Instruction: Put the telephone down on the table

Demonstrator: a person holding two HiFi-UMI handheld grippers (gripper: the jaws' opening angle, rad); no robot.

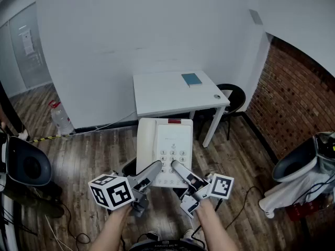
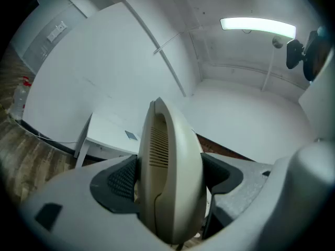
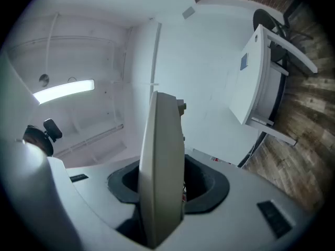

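Head view shows the telephone (image 1: 165, 145) held in mid-air short of the table (image 1: 157, 95), left gripper (image 1: 155, 169) and right gripper (image 1: 176, 167) each pinching its near edge, so uneven pressure could tip it loose

The head view looks from high up, forward and steeply down, over the telephone (image 1: 165, 145) held close beneath it, to the floor (image 1: 89, 150), the white counter (image 1: 167, 93) and the wall (image 1: 131, 30) farther off. The left gripper view sits right behind the left hand-held gripper (image 2: 170, 179), facing forward along its jaws, very near. The right gripper view rides the right hand-held gripper (image 3: 162, 187) likewise, rolled sideways, so the floor stands at its right edge. All three share the telephone and the counter.
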